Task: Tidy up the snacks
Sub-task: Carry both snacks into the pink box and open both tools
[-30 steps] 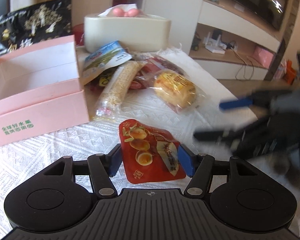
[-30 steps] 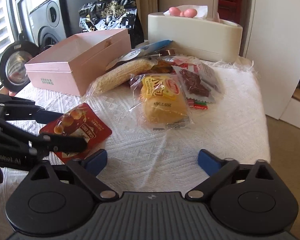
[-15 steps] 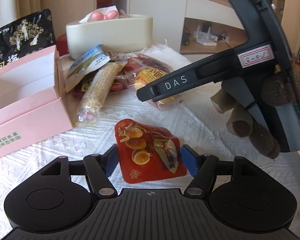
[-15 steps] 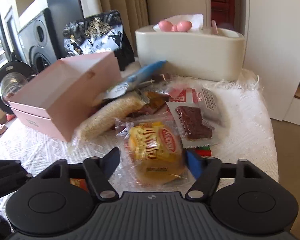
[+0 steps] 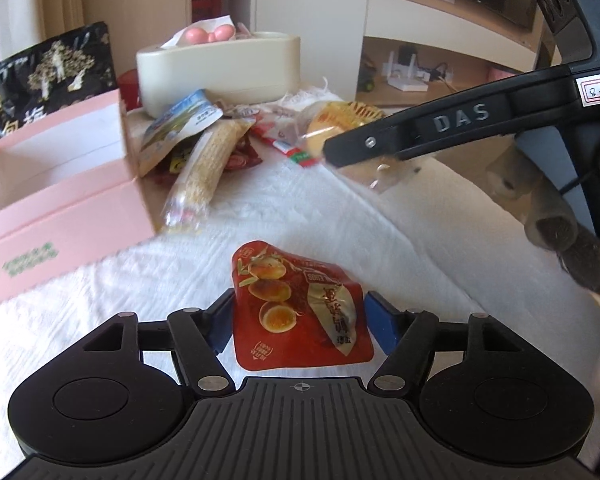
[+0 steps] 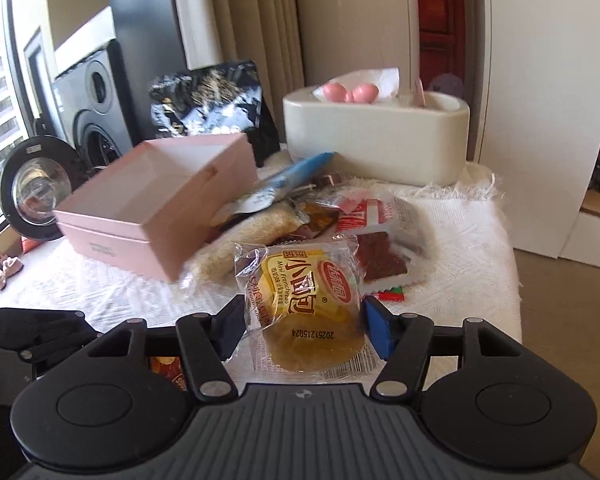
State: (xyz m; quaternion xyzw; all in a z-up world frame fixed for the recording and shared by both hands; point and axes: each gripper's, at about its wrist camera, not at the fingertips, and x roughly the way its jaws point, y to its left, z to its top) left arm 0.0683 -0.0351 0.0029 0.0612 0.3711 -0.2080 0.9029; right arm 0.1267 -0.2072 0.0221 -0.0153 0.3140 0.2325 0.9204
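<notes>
Red egg pouch (image 5: 300, 312) sits wedged between the left gripper (image 5: 300, 320) pads, bowed up, clamped above the white cloth (image 5: 340, 208). Yellow bread packet (image 6: 304, 304) is pinched in the right gripper (image 6: 304, 320), lifted near the pink box (image 6: 160, 196).

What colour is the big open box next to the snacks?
Pale pink, with small green writing on its side. The pink box shows best in the left wrist view.

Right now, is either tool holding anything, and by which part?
Left tool: red egg-snack pouch, gripped across its side edges. Right tool: yellow mini bread packet, gripped across its sides, lifted off the cloth.
</notes>
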